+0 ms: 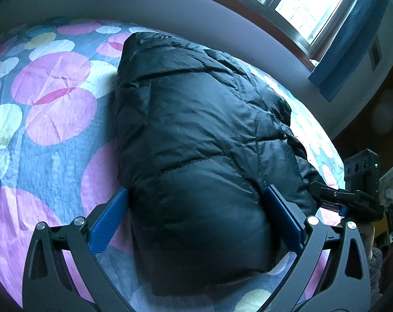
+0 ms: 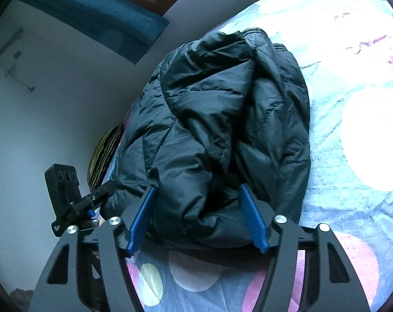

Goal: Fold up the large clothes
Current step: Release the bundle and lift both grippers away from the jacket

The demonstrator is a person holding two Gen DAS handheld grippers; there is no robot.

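Both grippers, left gripper [image 1: 196, 195] and right gripper [image 2: 196, 189], tilt downward astride the black jacket [image 1: 201, 135].

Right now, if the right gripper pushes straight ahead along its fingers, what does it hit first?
The black puffer jacket. The right gripper has its blue fingers straddling the jacket's near bunched end, so padding comes first, probably before the bedspread underneath.

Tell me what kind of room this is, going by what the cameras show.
Most likely a bedroom in a home. A black puffy jacket lies on a bed covered with a sheet of big pink and white circles, set against a plain wall under a window with blue curtains.
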